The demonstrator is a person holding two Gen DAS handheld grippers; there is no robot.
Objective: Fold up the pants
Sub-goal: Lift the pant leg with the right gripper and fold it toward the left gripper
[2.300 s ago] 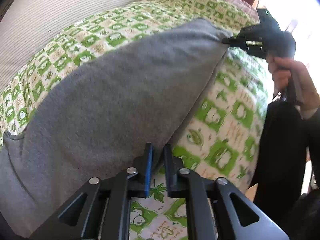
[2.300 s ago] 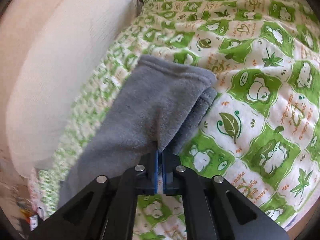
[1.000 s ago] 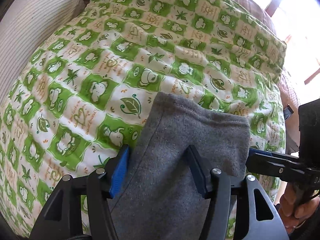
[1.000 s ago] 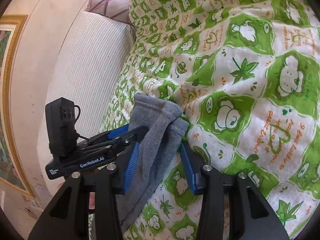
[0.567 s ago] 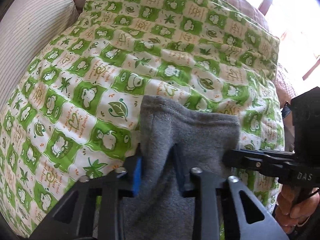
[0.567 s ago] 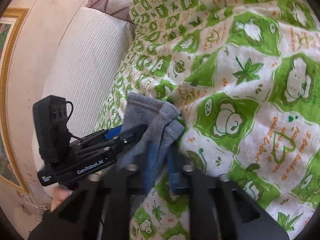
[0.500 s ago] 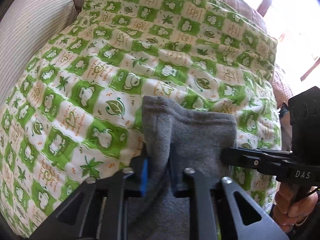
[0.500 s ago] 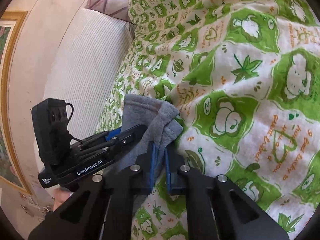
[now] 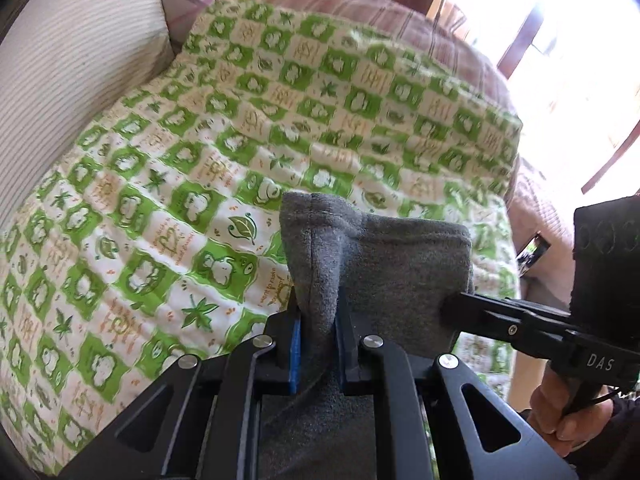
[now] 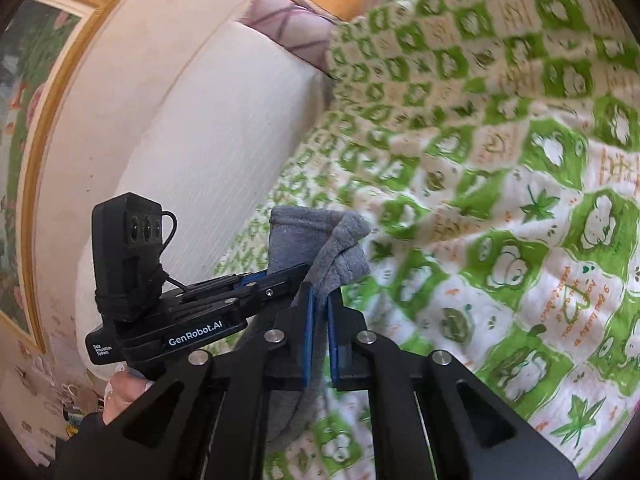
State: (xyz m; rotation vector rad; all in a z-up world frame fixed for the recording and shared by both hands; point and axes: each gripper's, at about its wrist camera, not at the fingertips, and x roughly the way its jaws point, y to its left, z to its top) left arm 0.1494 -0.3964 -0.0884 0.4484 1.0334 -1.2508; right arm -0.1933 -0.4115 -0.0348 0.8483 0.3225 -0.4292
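Both the left gripper point(image 9: 318, 322) and right gripper point(image 10: 319, 312) are clamped on the grey pants point(image 9: 384, 264), already doubled; another fold across the quilt point(image 9: 168, 184) looks left.

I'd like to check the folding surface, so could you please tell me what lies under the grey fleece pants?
Under the grey fleece pants lies the green-and-white animal-print quilt, seen all around them. Both grippers, left and right, pinch the pants' end; whatever lies directly beneath the fabric is covered.

Left hand-held gripper point(image 9: 318, 316) clamped on grey pants point(image 9: 384, 264) fold; right hand-held gripper point(image 10: 319, 312) likewise clamped alongside, fingers converging.
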